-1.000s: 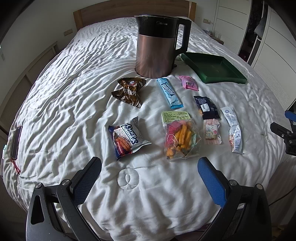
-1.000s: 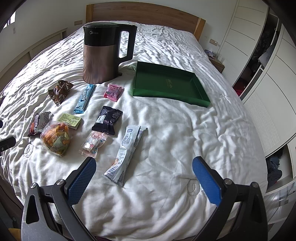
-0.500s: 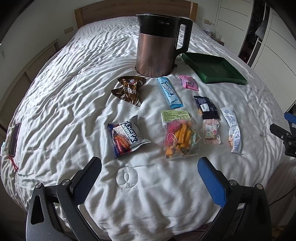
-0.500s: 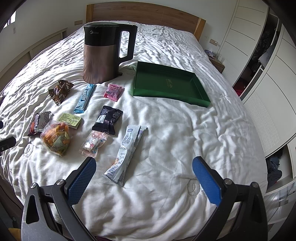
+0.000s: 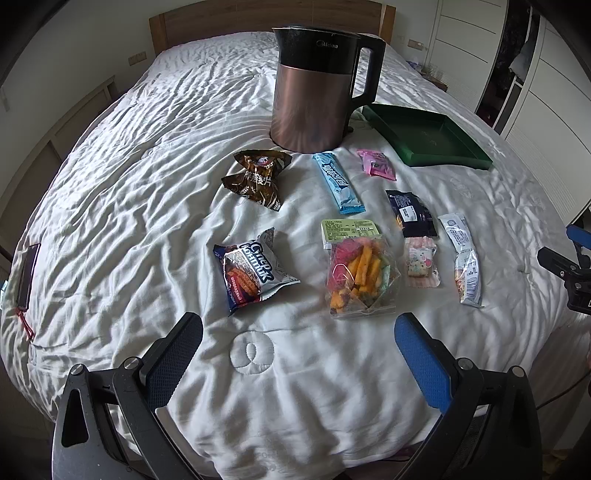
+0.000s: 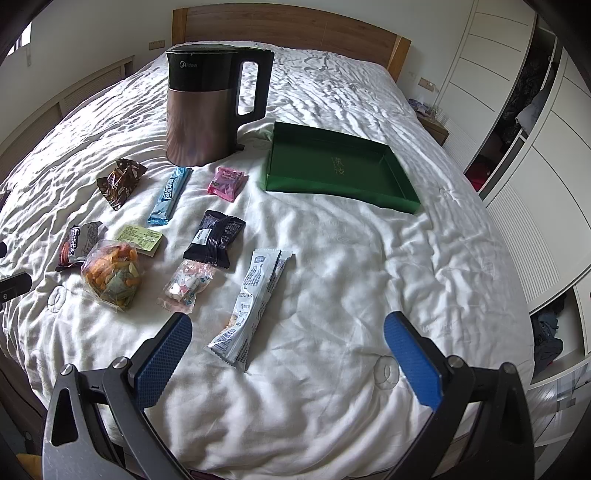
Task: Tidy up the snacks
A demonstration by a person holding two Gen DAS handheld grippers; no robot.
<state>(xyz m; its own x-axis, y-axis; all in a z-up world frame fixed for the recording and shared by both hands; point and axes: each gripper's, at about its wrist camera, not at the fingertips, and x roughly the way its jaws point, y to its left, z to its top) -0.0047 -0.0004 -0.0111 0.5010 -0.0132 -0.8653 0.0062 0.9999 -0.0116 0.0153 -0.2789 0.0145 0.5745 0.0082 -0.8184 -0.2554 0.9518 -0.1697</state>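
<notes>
Snacks (image 6: pixel 251 306): eight packets loose on bed (image 6: pixel 369 258), frame left and centre. Green tray (image 6: pixel 334 184) upper centre, nothing inside. Left gripper (image 5: pixel 298 354), right gripper (image 6: pixel 288 350): fingers apart, unladen. Sorting apparently unstarted.

My left tongs (image 5: pixel 297 338) and right tongs (image 6: pixel 288 339) carry matt, finely textured pads on dull black plastic arms. The bed's white quilt (image 6: pixel 332 258) is soft, rumpled cloth. The kettle (image 6: pixel 207 107) has a brushed coppery metal body under matt black plastic. The snack wrappers (image 5: pixel 345 271) are shiny, crinkled film. The green tray (image 6: pixel 332 184) looks smooth, with a slight sheen. The headboard (image 6: pixel 288 22) is smooth wood.
</notes>
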